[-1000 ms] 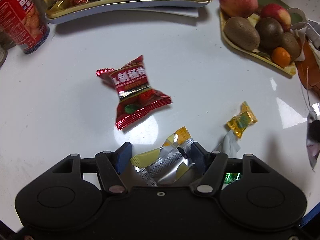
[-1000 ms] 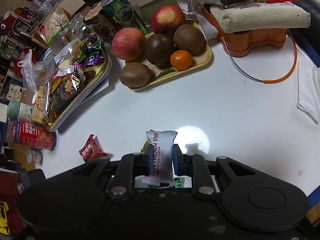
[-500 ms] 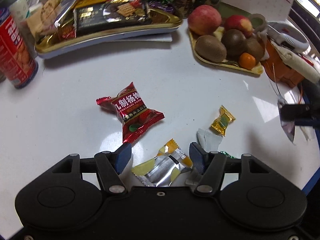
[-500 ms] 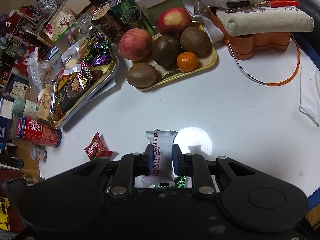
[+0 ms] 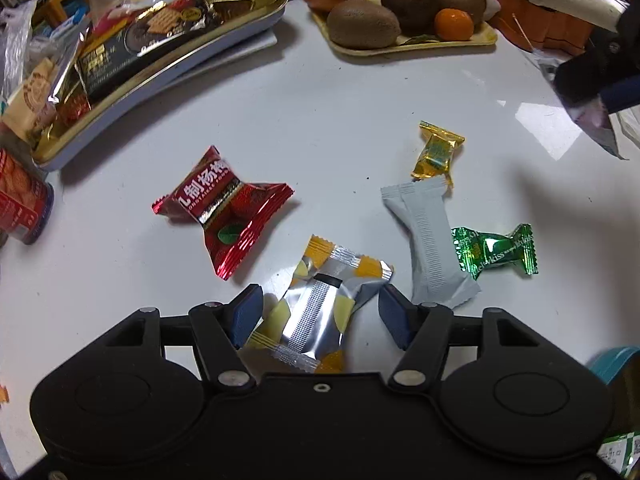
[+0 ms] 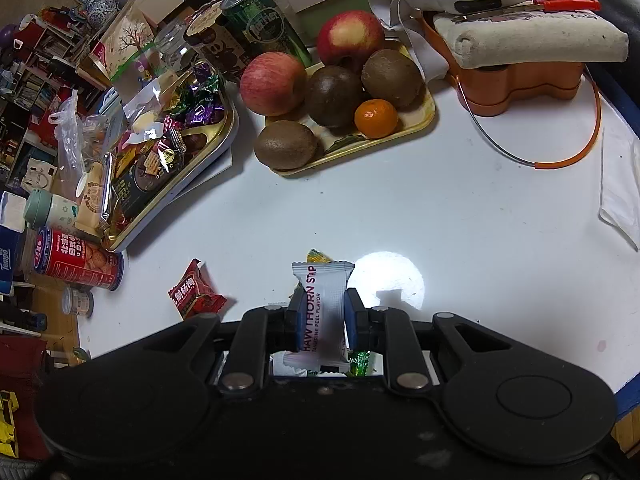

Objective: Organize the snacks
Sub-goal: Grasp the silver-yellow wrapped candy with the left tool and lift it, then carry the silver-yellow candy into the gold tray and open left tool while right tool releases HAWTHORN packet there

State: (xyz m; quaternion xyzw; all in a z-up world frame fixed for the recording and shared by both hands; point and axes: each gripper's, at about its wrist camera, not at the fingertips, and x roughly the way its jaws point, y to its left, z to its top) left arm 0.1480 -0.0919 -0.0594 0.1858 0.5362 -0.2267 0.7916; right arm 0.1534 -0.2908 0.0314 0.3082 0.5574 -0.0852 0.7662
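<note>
On my far left a red biscuit can (image 5: 20,196) lay on its side at the edge of the white table (image 5: 328,92), and behind it the gold snack tray (image 5: 168,68) sat piled with wrapped sweets and a dark biscuit pack. Moving right, a red candy packet (image 5: 224,212) lay flat on the bare tabletop, well clear of the tray. Below it my left gripper (image 5: 318,312) pointed steeply down with its jaws wide apart. They had just been opening again after a slight pinch. A silver-and-yellow snack packet (image 5: 320,304) lay on the table between the blue pads, and I could see a gap on each side, so nothing was gripped. Just to its right lay a grey strip packet (image 5: 430,240), with a gold-wrapped candy (image 5: 436,152) touching its upper end and a green foil candy (image 5: 496,250) just beside its lower half. Behind them the fruit tray (image 5: 416,46) held apples, kiwis and a small orange.

Further right, my right gripper (image 6: 323,320) was closed tight on a white hawthorn strip (image 6: 323,304), which stood upright between the pads, lifted above the table. An orange container (image 6: 524,80) with a folded cloth on top stood at the far right.
</note>
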